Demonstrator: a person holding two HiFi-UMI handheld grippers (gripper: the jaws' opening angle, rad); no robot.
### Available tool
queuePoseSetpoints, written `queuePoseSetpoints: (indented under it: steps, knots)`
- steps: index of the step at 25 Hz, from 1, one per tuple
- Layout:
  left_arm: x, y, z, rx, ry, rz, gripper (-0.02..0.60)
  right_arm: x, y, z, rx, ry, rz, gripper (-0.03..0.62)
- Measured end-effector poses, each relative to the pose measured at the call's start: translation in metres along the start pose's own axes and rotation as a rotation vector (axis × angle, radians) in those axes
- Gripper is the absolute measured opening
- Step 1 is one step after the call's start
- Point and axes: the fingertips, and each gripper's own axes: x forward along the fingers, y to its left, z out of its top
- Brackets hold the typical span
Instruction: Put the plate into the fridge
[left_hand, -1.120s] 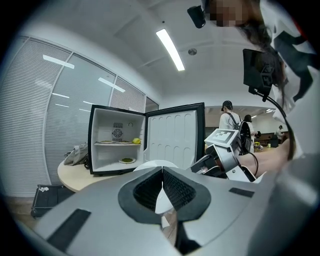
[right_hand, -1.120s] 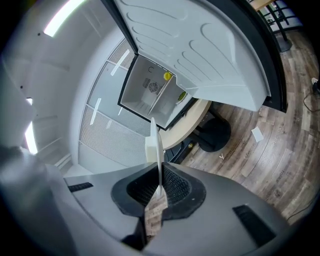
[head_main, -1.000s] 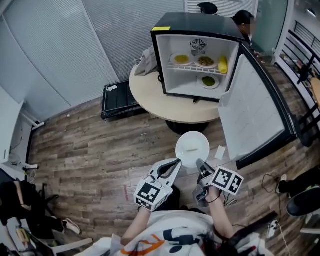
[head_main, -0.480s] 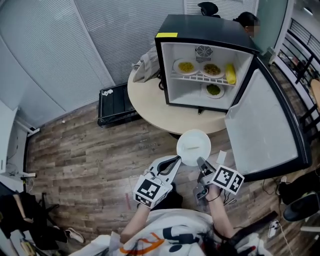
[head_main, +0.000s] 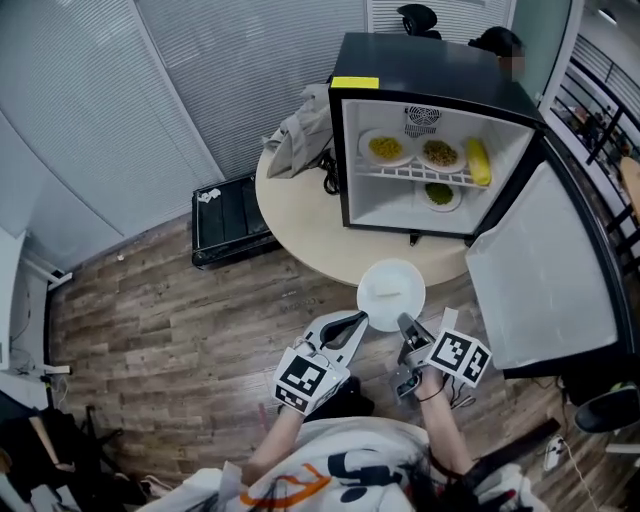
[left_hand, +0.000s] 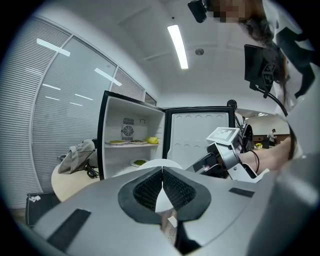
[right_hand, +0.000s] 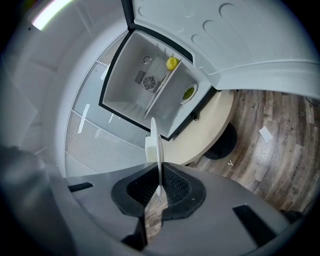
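Note:
A white plate (head_main: 391, 291) hangs over the floor in front of the round table. My right gripper (head_main: 403, 322) is shut on its near rim; in the right gripper view the plate (right_hand: 156, 150) stands edge-on between the pads. My left gripper (head_main: 357, 320) is shut, its tips against the plate's near-left rim, and the plate (left_hand: 161, 162) shows just above the left gripper (left_hand: 162, 171). The black mini fridge (head_main: 440, 60) stands open on the table, its door (head_main: 545, 290) swung right. Its shelf holds two plates of food and a yellow item; another plate lies below.
The round beige table (head_main: 300, 220) also carries a grey bag (head_main: 300, 130) left of the fridge. A black case (head_main: 228, 220) lies on the wood floor by the blinds. A person (head_main: 495, 40) is behind the fridge. A paper scrap (head_main: 447, 320) lies on the floor.
The head view has swung, so the fridge now sits further right and slightly nearer. Both grippers and the plate have edged forward together. The hold on the plate is unchanged.

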Motion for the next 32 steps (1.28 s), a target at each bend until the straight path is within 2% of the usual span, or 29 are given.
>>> queuePoseSetpoints:
  steps: [7,21,32]
  knots:
    - [0.010,0.027,0.000,-0.006,-0.011,-0.047,0.011,0.023,0.008,0.005,0.002,-0.024,-0.023,0.025]
    - [0.030,0.034,0.001,-0.029,-0.025,-0.102,0.011,0.024,0.000,0.024,0.014,-0.066,-0.065,0.025]
    - [0.052,0.061,-0.005,-0.049,-0.002,-0.065,0.011,0.057,-0.009,0.043,0.025,-0.025,-0.072,0.025]
